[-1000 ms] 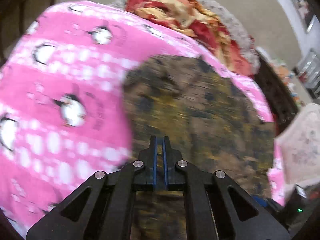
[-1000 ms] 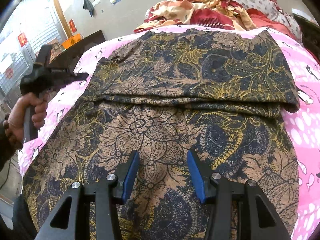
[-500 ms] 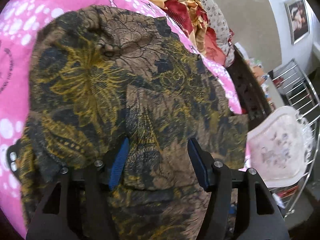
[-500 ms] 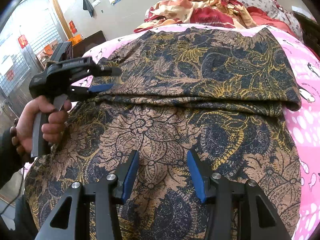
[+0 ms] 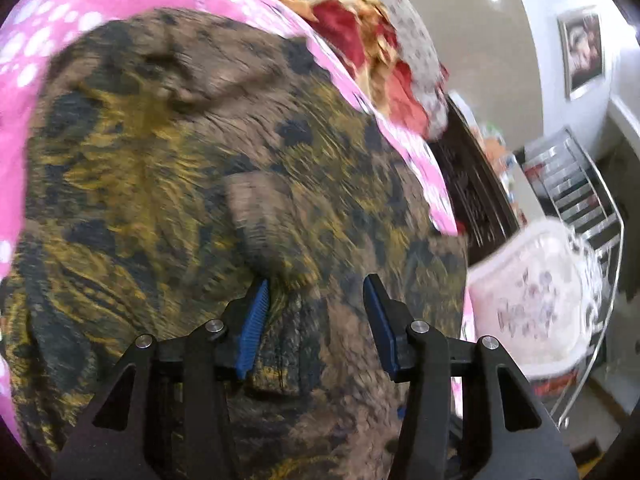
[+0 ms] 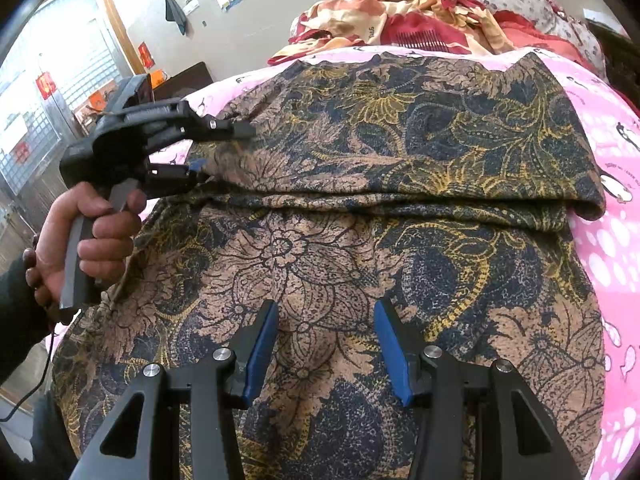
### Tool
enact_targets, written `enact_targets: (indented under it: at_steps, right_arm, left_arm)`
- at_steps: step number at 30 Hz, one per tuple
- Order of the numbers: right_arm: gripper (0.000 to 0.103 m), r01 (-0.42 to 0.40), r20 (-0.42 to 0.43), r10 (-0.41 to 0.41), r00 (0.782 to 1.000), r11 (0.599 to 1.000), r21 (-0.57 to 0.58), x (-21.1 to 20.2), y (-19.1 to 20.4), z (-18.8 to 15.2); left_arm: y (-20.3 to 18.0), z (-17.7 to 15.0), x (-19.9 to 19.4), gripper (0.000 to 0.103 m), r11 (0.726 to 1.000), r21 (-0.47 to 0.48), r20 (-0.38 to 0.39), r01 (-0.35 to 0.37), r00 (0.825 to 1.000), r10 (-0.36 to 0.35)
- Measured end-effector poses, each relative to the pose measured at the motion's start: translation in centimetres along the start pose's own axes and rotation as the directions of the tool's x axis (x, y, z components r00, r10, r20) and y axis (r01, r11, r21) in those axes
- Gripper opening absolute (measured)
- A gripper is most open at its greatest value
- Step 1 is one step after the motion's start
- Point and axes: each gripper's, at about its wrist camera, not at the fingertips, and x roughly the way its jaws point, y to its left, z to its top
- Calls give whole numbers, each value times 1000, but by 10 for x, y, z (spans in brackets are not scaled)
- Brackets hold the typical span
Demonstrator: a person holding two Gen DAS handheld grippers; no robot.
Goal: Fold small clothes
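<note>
Right wrist view: brown floral garment (image 6: 340, 240) lies spread on the pink penguin sheet (image 6: 608, 248), long axis running from near edge to far edge, far part folded over with the fold line crosswise. Bare pink strip along the right edge; heaped red bedding (image 6: 420, 20) at the far edge. Right gripper (image 6: 326, 344) hovers over the near half, jaws apart, nothing pinched. Left gripper (image 6: 224, 148), in a hand (image 6: 92, 236), sits at the fold's left end, jaws closing around the cloth edge; contact hidden. Left wrist view blurred; left gripper (image 5: 316, 320) gapped over cloth.
</note>
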Motion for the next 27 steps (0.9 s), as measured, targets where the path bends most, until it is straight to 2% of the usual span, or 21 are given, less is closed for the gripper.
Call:
enact_targets:
  at_steps: [1,3,4,6,9,13,15,19,23,27]
  right_arm:
    - [48,-1,0,1,1000,1000,1,0,0,0]
    - [48,-1,0,1,1000,1000,1,0,1,0]
    - [48,-1,-1,1,1000,1000,1,0,1,0]
    - [48,2,-2,-2,1000,1000,-1,1,2,0]
    - [48,4,-3,-4,1000,1000,-3,1,2,0]
    - [48,4,-4,-4,1000,1000,-4,2,1,1]
    - [48,5,-5,-5,1000,1000,-5,2,1,1]
    - [48,13,-6,-14,1000,1000,-11,2,2,1]
    - [48,7,-4,-7,1000,1000,-5,2,0,1]
    - [48,4,-3,-4,1000,1000,-2,2,-1,0]
  left_arm:
    - [11,1,-6,46,999,-42,22,-18,1000,19]
    - [18,0,-12,34,996,-92,47,-22,999,27]
    - [17,-2,-14,32,994,-98,56,-40,997,46]
    - [10,-6,-18,19,996,-73,72,-43,996,48]
    - [9,-13,-22,8,998,-40,55,-57,997,60]
    - [4,-13,-33,6,996,-15,89,-87,992,88]
    - [1,-9,-52,5,993,17,126,-120,985,116]
    - [10,3,-76,5,980,45,153,-195,970,186]
    - [24,8,-85,5,953,84,155,-292,948,277]
    - [35,8,-77,7,919,101,167,-382,917,363]
